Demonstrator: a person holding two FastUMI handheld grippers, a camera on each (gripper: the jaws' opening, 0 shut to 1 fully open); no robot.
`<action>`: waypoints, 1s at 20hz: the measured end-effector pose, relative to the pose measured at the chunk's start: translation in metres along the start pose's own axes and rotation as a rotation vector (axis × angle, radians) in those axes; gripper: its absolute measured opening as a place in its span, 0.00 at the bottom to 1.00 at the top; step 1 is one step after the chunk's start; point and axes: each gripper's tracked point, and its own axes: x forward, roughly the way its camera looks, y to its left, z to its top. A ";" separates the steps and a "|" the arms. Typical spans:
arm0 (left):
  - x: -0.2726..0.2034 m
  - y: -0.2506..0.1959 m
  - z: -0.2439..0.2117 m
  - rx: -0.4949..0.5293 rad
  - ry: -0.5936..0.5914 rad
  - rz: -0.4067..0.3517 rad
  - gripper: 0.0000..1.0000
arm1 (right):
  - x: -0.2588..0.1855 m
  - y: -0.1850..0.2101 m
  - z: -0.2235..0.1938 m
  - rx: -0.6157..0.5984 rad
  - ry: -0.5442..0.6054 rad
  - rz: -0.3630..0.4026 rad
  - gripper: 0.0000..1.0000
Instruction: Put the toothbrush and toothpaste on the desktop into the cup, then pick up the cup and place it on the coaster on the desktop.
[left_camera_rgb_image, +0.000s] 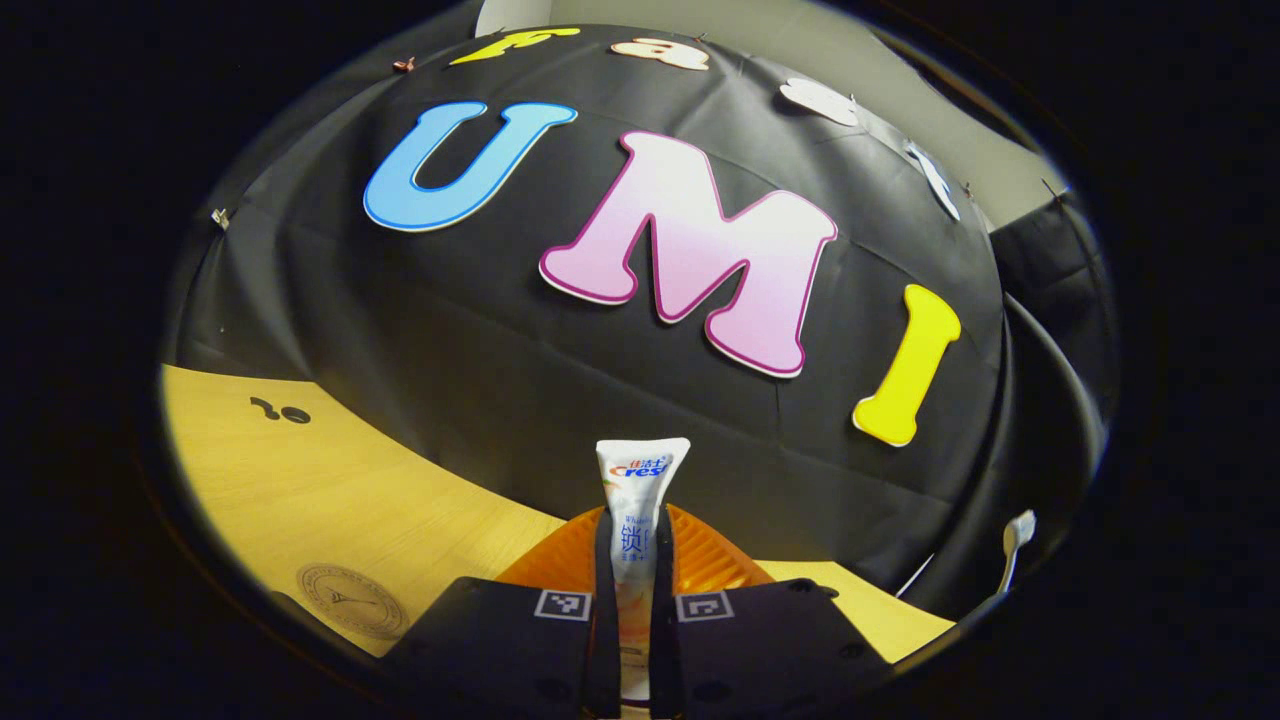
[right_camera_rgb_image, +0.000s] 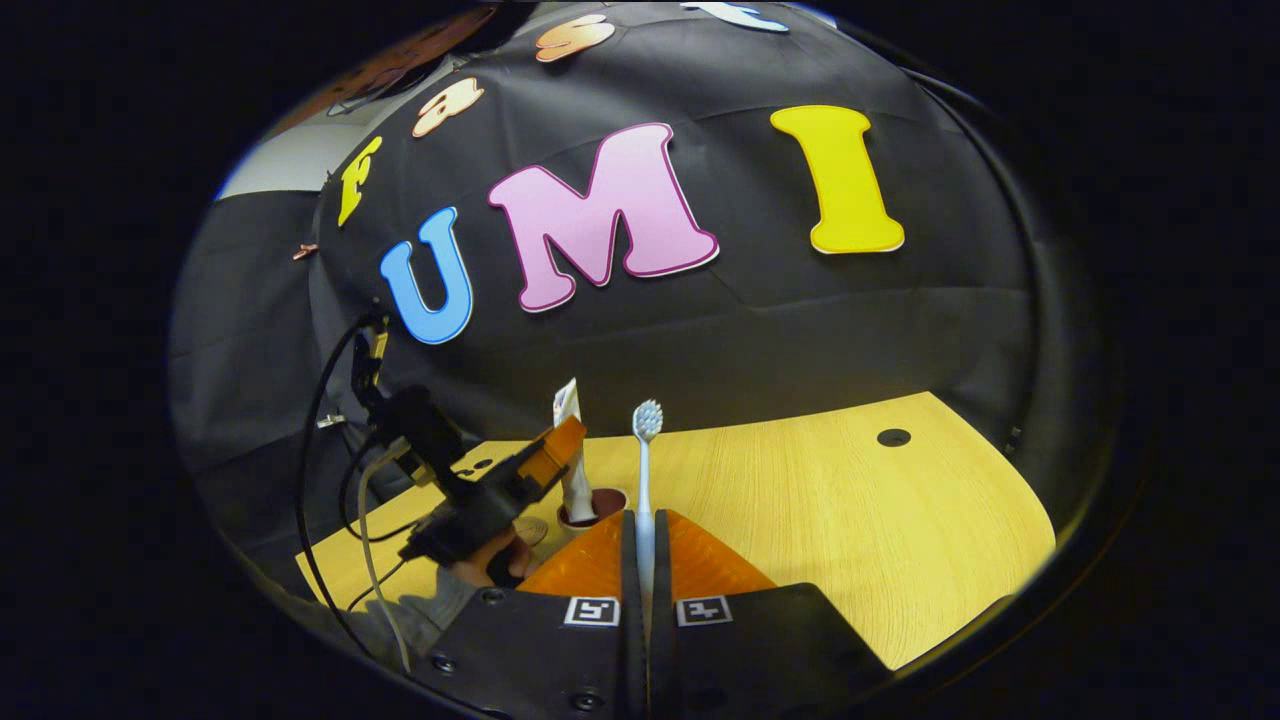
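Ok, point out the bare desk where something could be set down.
Bare desktop spreads right of the toothbrush, around a small dark hole near the wall. It is crowded at left: the left tool, its toothpaste and the cup.

Each claw (left_camera_rgb_image: 634, 610) (right_camera_rgb_image: 634, 600) has black housing with two square coded markers flanking its fingers, ribbed orange sides and screws; black and grey cables (right_camera_rgb_image: 330, 470) trail behind the left one.
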 end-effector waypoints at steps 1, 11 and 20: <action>-0.001 0.001 -0.006 0.000 0.007 0.002 0.17 | 0.002 -0.001 0.003 0.004 -0.009 0.000 0.06; -0.024 -0.002 -0.044 -0.050 0.089 -0.038 0.30 | 0.045 0.012 0.055 0.037 -0.149 0.043 0.06; -0.069 0.018 -0.017 -0.117 0.088 -0.012 0.66 | 0.112 0.054 0.092 0.045 -0.275 0.149 0.06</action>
